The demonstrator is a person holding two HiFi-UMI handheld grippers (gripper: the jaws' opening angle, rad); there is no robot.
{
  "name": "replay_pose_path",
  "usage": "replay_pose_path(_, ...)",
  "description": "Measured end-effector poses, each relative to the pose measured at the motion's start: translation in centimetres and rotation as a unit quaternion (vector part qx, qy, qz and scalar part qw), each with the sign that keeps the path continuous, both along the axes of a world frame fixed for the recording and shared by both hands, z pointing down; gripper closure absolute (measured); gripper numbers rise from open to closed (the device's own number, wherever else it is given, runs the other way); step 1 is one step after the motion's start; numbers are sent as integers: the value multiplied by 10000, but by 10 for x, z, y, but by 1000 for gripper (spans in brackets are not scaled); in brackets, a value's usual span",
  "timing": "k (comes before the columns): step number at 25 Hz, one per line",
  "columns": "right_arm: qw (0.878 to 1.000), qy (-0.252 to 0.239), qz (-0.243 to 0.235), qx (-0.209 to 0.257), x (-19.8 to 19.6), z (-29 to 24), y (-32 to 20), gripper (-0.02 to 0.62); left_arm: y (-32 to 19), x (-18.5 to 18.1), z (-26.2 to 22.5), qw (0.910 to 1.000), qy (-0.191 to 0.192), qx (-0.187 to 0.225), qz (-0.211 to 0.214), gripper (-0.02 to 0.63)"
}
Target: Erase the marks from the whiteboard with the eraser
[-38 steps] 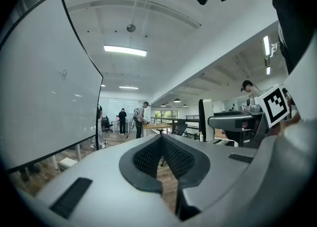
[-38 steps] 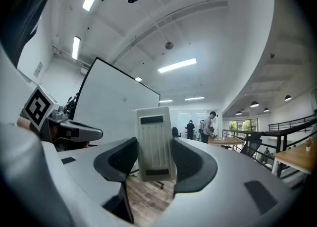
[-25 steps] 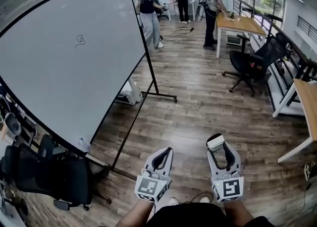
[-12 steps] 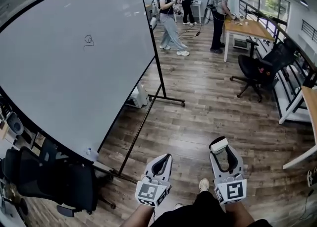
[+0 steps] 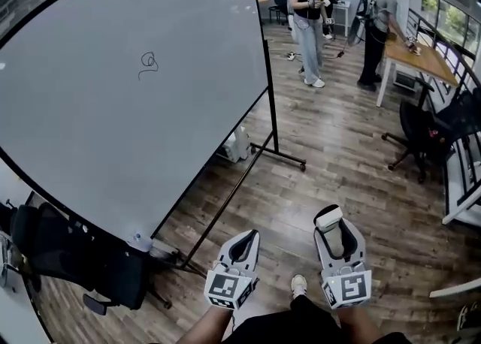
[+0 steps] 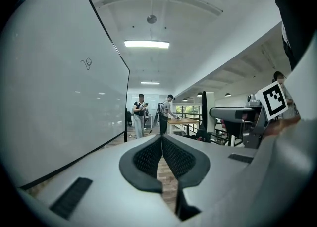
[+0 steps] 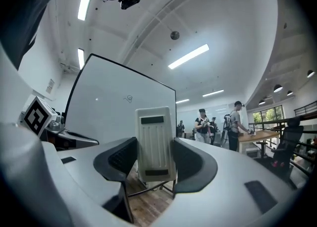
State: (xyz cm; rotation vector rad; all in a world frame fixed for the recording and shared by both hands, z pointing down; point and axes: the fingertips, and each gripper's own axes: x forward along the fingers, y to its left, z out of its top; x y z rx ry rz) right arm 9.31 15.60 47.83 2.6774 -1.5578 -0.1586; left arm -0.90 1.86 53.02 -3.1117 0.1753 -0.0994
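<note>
A large whiteboard (image 5: 113,110) on a black rolling stand fills the left of the head view. One small looped black mark (image 5: 148,63) sits high on the whiteboard (image 7: 119,117), and the mark (image 6: 87,63) also shows in the left gripper view. My right gripper (image 5: 331,222) is held low over the floor, shut on a white eraser (image 7: 154,144) that stands upright between its pads; the eraser (image 5: 328,218) shows at its tip. My left gripper (image 5: 246,239) hangs beside it, shut and holding nothing. Both are well short of the board.
Black chairs (image 5: 68,260) crowd the board's lower left. The stand's foot bar (image 5: 282,156) runs across the wooden floor. Several people (image 5: 308,19) stand at the back by a wooden table (image 5: 417,57). Another office chair (image 5: 421,132) is at the right.
My view has swung and moved toward the board, which now looms larger with the mark nearer the middle. Both grippers keep their pose. The people at the back have shifted right.
</note>
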Motion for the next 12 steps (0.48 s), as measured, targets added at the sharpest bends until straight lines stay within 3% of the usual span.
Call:
replay_pose_path(6, 9986, -184, -497, 21, 80, 1, -32, 347, -21, 76, -2, 9994, -137, 35, -324, 584)
replay_pose_path(12, 9959, -257, -863, 73, 133, 3, -58, 345, -52, 114, 0, 9945, -109, -414, -954, 584)
